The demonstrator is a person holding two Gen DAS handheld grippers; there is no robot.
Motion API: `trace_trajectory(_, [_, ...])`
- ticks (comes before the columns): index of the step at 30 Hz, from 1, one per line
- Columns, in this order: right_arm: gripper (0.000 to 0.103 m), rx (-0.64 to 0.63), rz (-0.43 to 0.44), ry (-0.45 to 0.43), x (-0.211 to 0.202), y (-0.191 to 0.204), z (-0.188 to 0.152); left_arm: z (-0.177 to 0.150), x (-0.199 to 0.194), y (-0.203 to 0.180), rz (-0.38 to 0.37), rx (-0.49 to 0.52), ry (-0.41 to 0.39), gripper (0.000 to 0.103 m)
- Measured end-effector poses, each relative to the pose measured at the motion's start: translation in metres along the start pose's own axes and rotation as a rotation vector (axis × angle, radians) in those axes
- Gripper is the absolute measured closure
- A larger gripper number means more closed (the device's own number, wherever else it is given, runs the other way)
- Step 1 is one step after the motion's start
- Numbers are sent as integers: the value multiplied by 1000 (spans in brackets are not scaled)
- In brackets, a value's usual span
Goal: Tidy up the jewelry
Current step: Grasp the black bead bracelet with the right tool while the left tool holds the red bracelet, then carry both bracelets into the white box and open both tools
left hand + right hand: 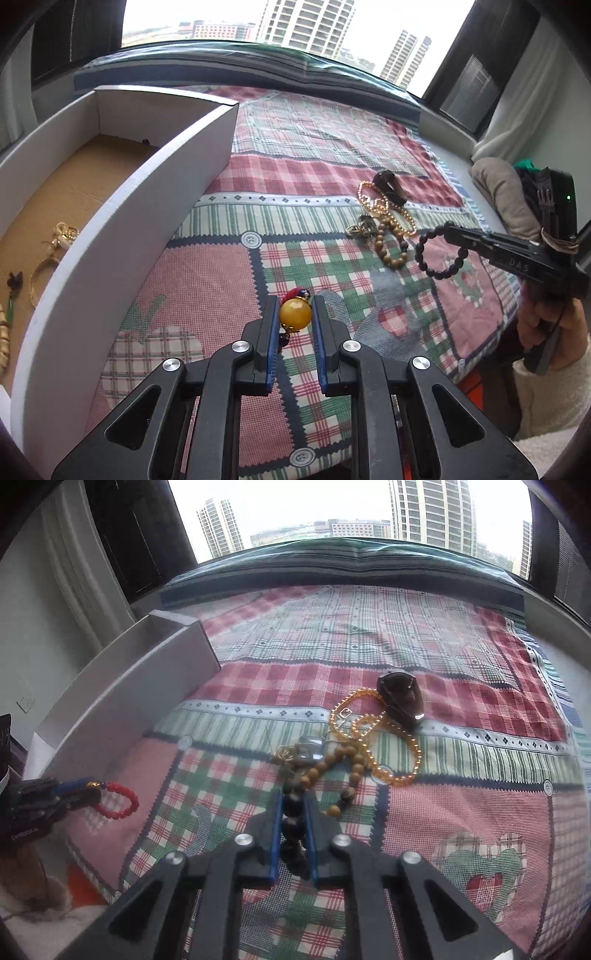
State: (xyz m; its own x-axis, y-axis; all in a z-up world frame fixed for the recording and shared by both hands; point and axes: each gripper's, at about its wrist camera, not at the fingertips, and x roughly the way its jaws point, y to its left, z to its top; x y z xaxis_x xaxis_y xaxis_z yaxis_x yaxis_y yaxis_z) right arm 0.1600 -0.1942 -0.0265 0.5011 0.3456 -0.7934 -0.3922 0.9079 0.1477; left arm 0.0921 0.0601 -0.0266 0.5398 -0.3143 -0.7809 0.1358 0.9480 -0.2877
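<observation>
In the left wrist view my left gripper is shut on a red bead bracelet with a big yellow bead, held above the quilt beside the white box. The right wrist view shows its red loop hanging from the left gripper. My right gripper is shut on a black bead bracelet; from the left wrist view this bracelet dangles from the right gripper. A pile of jewelry lies on the quilt just beyond the right gripper.
The box holds gold pieces and a bangle on its brown floor. The pile includes an amber bead strand, wooden beads and a dark stone piece. A patchwork quilt covers the bed below a window.
</observation>
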Motion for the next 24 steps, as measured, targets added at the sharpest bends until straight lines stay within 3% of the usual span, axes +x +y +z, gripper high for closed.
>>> trace_trajectory(5, [91,-31,1,-48,-28,15,10,12,-27,-1,-46,-23,-39,88])
trace_trajectory(10, [91,-79,47,-96,-47,43,26,23,-58,-1,-46,-22,-93,88])
trace_trajectory(24, [91,-250,181,-154,-58,138,49,29,-141,37,-31,-107,-230,88])
